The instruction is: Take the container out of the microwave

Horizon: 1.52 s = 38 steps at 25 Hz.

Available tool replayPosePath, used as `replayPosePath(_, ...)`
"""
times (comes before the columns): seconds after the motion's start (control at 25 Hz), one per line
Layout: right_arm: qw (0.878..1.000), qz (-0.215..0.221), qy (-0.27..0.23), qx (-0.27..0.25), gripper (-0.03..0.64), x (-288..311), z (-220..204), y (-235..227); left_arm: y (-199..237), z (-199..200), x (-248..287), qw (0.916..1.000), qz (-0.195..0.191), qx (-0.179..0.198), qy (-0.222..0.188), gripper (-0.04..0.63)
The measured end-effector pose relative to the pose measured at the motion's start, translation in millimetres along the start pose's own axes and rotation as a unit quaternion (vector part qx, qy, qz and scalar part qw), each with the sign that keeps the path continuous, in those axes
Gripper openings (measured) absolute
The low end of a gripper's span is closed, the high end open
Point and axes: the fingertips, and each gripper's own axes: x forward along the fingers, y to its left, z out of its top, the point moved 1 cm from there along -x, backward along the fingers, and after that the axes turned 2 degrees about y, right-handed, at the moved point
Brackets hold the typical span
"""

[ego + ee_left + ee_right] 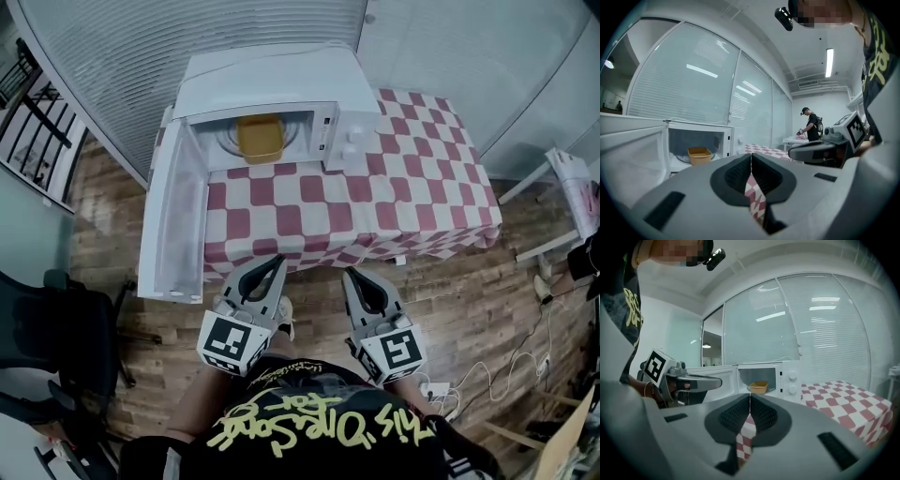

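Observation:
A white microwave (272, 80) stands at the back left of the checkered table, its door (173, 220) swung wide open to the left. Inside sits a yellow-orange container (259, 137), also seen as the container (699, 155) in the left gripper view and the container (759, 386) in the right gripper view. My left gripper (277, 262) and right gripper (348, 275) are both shut and empty, side by side above the floor just short of the table's front edge, pointing toward the microwave.
A red-and-white checkered cloth (375, 202) covers the table. The open door juts out past the table's front left corner. A black chair (47, 323) stands at left, cables and a power strip (436, 389) lie on the wood floor at right. A person (811, 124) stands far off.

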Motion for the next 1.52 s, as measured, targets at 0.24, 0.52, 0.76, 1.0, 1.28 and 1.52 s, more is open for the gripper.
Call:
replayPosePath(0.24, 1.000, 0.008, -0.023, -0.005, 0.009, 52.4, 22.0, -13.7, 47.8, 2.0, 32.0, 0.9998, 0.014, -0.006, 0.015, 0.009)
replayPosePath(0.52, 1.000, 0.014, -0.012, -0.001, 0.009, 104.8, 40.9, -23.8, 86.2, 11.2, 65.3, 0.9997, 0.006, -0.013, 0.020, 0.009)
replayPosePath(0.76, 1.000, 0.025, -0.007, -0.014, 0.009, 145.4, 55.8, -29.9, 115.7, 18.4, 87.1, 0.9993, 0.024, -0.002, 0.029, 0.009)
replayPosePath(1.0, 0.999, 0.051, -0.009, -0.008, 0.009, 172.1, 58.8, -29.5, 136.6, 10.9, 94.0, 0.9970, 0.059, -0.031, 0.041, 0.009)
replayPosePath(1.28, 0.995, 0.099, -0.005, -0.028, 0.009, 193.2, 69.5, -36.3, 160.4, 12.9, 97.3, 0.9922, 0.112, -0.044, 0.032, 0.009)
replayPosePath(1.52, 0.991, 0.127, -0.024, -0.028, 0.011, 206.0, 82.0, -41.4, 164.8, 22.5, 103.2, 0.9915, 0.119, -0.048, 0.023, 0.009)
